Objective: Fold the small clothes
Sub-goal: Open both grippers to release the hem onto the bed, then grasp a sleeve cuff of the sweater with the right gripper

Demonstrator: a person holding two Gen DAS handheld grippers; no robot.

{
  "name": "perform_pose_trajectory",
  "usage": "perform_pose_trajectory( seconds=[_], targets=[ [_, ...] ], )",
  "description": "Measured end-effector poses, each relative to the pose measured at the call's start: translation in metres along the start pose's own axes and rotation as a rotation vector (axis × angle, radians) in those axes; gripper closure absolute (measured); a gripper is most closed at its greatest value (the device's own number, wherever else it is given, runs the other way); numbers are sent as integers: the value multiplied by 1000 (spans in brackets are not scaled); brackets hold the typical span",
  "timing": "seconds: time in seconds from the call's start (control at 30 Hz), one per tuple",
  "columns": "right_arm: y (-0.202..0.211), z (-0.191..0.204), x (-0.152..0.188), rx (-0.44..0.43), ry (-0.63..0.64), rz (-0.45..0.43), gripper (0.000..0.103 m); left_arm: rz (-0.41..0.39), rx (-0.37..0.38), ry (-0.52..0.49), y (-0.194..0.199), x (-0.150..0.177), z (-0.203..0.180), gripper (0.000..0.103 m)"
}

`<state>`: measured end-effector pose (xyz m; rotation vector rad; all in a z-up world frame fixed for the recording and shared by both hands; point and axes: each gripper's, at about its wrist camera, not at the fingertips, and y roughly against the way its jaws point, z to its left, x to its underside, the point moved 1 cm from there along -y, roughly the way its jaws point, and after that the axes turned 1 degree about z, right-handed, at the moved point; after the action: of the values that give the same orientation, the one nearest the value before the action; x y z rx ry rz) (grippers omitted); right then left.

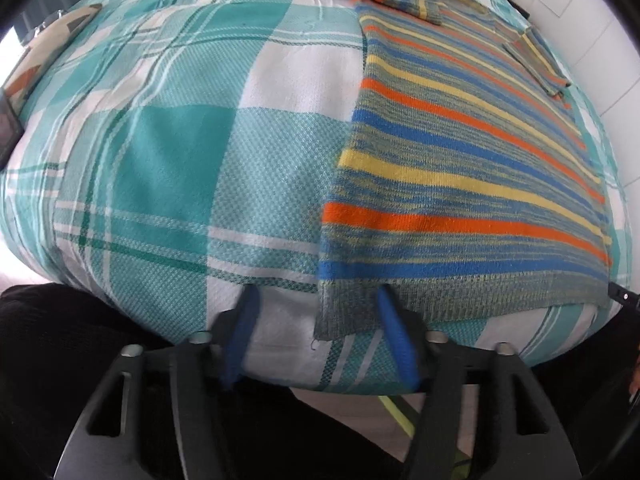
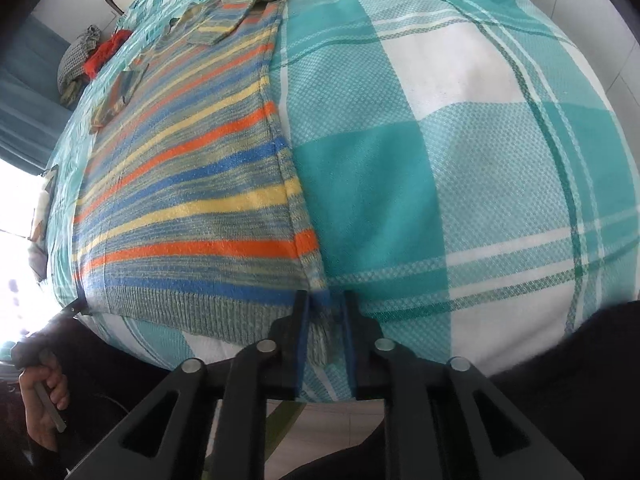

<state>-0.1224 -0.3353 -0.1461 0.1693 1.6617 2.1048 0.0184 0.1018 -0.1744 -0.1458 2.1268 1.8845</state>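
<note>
A small knit sweater [image 1: 460, 168] with blue, orange and yellow stripes lies flat on a teal and white plaid bedcover [image 1: 180, 152], both sleeves folded in over its chest. My left gripper [image 1: 316, 300] is open, its blue fingers straddling the hem's near left corner. In the right wrist view the sweater [image 2: 188, 200] fills the left half. My right gripper [image 2: 324, 304] has its jaws closed narrowly around the hem's near right corner, the ribbed edge between them.
The plaid bedcover [image 2: 460, 160] spreads wide to the right. A heap of red and checked clothes [image 2: 94, 58] lies at the far left edge of the bed. A patterned pillow [image 1: 36, 64] sits at the left. White wall lies beyond.
</note>
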Motion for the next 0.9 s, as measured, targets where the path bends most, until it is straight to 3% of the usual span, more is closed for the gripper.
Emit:
perform_pose_trajectory(
  seconds=[0.17, 0.3, 0.37, 0.43, 0.5, 0.57, 0.7, 0.9],
  targets=[
    [35, 12, 7, 82, 78, -104, 78, -124, 4, 22, 34, 4, 0, 24],
    [52, 32, 8, 19, 141, -201, 78, -206, 39, 5, 42, -11, -15, 18],
    [39, 44, 4, -5, 163, -193, 78, -219, 61, -15, 36, -25, -19, 17],
    [17, 49, 1, -16, 157, -152, 78, -195, 56, -38, 22, -28, -29, 17],
    [-9, 44, 3, 25, 142, -79, 78, -135, 53, -49, 4, -22, -34, 17],
    [-17, 34, 4, -7, 98, -82, 78, -71, 36, -48, -18, -15, -34, 15],
    [-15, 25, 5, -58, 39, -92, 77, -82, 17, -58, -22, -11, -33, 6],
    [-15, 34, 4, -3, 89, -86, 77, -72, 6, -34, -19, -11, -27, 2]
  ],
)
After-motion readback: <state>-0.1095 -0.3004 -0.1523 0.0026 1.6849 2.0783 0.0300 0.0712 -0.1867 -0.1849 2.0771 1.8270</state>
